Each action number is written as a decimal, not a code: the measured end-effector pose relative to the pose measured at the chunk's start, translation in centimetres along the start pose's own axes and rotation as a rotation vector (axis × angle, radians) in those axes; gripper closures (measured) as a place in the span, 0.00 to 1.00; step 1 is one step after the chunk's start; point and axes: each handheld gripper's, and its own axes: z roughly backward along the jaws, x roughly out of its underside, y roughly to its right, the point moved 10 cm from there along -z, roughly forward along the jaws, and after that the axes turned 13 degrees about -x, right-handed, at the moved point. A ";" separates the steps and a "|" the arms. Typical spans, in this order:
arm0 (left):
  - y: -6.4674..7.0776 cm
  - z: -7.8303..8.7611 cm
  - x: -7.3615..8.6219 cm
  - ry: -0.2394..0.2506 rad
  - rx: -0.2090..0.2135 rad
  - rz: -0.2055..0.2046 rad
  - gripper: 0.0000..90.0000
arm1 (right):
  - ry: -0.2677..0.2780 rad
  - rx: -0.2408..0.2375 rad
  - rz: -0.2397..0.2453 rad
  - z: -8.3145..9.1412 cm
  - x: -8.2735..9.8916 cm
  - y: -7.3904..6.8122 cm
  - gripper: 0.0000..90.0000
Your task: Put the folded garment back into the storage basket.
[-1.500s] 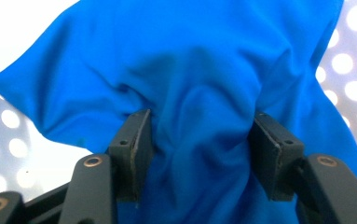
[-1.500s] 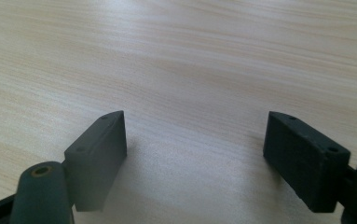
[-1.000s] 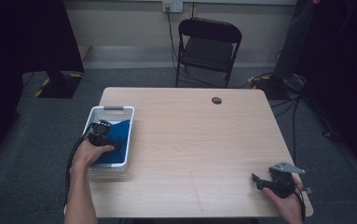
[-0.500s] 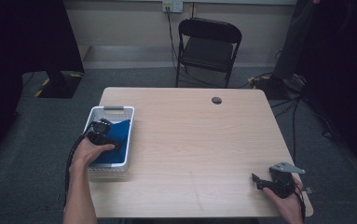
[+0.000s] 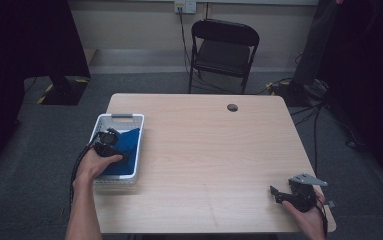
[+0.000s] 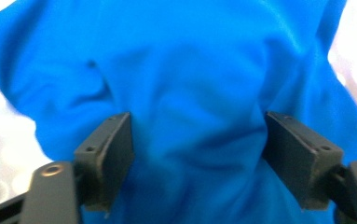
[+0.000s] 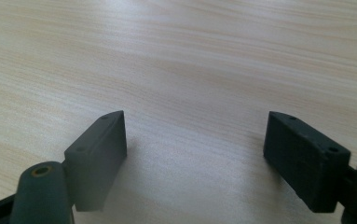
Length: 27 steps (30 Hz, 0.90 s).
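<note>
Our left forearm rises from the bottom left of the high view, and our left hand (image 5: 95,162) holds the left gripper (image 5: 108,141) at the left middle of the frame. Its jaws have just been closing but stand apart. Our right hand (image 5: 306,216), at the lower right, holds the right gripper (image 5: 274,194), pointing left, jaws wide apart.

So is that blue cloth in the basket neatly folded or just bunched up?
Bunched up. The blue cloth shows loose wrinkles and rumpled folds, lying inside the white basket between the left gripper's open jaws.
</note>
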 end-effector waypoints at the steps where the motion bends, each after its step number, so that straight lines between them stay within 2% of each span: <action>1: 0.0 0.0 0.0 -0.003 -0.004 -0.001 0.24 | 0.000 0.000 0.000 0.0 0.0 0.0 0.23; 5: 0.0 -0.2 0.0 -0.010 -0.017 -0.008 0.22 | 0.000 0.000 0.001 0.0 0.0 0.0 0.23; 9: -0.5 -0.8 0.2 -0.051 -0.050 0.014 0.07 | 0.000 -0.001 0.001 0.0 0.0 0.0 0.23; 13: -0.4 -1.0 0.1 -0.049 -0.036 -0.015 0.00 | -0.001 -0.002 0.002 0.0 0.0 0.0 0.23; 18: -0.4 -1.1 0.0 -0.046 -0.018 -0.040 0.00 | -0.001 -0.003 0.002 0.0 0.0 0.0 0.23; 23: -0.4 -0.8 0.0 -0.040 -0.008 -0.038 0.01 | -0.001 -0.004 0.002 0.0 0.0 0.0 0.23; 25: -0.5 -0.5 0.1 -0.035 -0.004 -0.027 0.05 | 0.000 -0.005 0.002 0.0 0.0 0.0 0.23; 27: -0.4 0.1 -0.1 -0.008 0.023 -0.022 0.18 | -0.001 -0.005 0.002 0.0 0.0 0.0 0.23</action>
